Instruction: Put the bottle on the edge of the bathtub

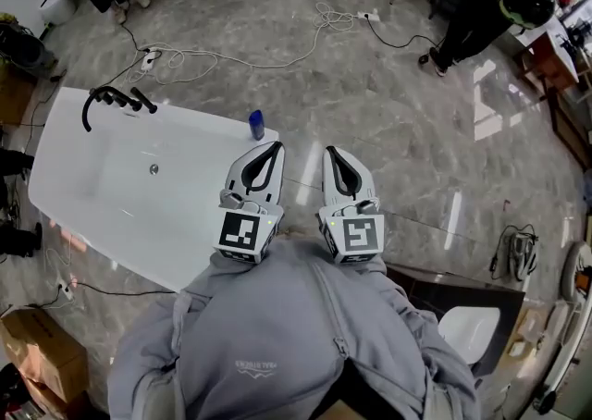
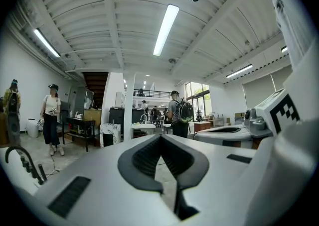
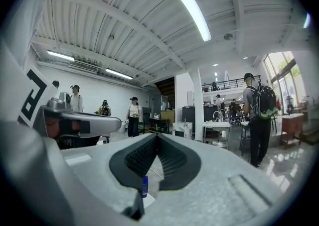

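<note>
Both pairs of jaws are pressed together with nothing pinched. The left gripper (image 2: 160,139) shows its ribbed pads meeting at the tips over an empty gap, and the right gripper (image 3: 156,136) looks the same. Both are held close to the person's chest, just off the bathtub's (image 1: 199,120) near corner and not over it. The blue bottle (image 1: 256,124) already stands upright on the bathtub's rim at that near corner, apart from both grippers, so the task looks done or barely begun. It seems small, light and stiff, probably smooth plastic with a narrow foot. A firm pinch across the body below the cap should suit it, set down gently since the rim is narrow. Only the head view shows the bottle's seat on the rim and the black faucet (image 1: 111,99) at the bathtub's far end. The right gripper view catches the bottle as a blue sliver low between its pads, while the left gripper view misses it and shows people standing beyond the bathtub.
</note>
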A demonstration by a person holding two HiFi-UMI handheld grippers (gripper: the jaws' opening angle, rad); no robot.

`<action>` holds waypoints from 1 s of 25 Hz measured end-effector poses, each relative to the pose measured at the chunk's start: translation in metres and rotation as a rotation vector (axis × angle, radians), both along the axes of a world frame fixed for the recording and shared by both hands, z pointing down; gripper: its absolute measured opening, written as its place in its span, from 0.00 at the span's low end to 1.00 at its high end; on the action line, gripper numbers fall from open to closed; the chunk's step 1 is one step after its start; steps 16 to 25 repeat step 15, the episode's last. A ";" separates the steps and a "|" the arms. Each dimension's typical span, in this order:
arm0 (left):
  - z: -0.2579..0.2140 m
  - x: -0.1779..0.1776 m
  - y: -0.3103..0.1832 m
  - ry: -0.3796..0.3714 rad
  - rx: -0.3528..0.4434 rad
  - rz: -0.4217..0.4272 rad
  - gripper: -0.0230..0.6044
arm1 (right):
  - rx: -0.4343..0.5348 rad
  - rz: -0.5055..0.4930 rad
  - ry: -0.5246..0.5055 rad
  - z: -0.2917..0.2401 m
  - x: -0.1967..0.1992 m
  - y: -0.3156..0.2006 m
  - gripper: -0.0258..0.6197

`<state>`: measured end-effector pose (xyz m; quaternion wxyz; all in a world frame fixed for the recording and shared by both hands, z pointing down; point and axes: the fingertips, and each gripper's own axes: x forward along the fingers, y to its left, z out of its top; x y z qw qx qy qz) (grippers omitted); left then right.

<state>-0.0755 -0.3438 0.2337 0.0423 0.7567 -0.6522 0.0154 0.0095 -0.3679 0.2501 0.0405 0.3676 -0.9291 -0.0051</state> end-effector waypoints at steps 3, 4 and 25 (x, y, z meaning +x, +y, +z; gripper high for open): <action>0.002 0.008 0.000 -0.002 0.007 0.015 0.05 | -0.002 0.007 -0.011 -0.001 0.005 -0.002 0.04; 0.004 0.010 0.000 -0.004 0.009 0.022 0.05 | -0.002 0.007 -0.012 -0.002 0.006 -0.002 0.04; 0.004 0.022 -0.009 -0.013 0.041 0.062 0.05 | 0.004 0.006 -0.021 0.002 0.011 -0.011 0.04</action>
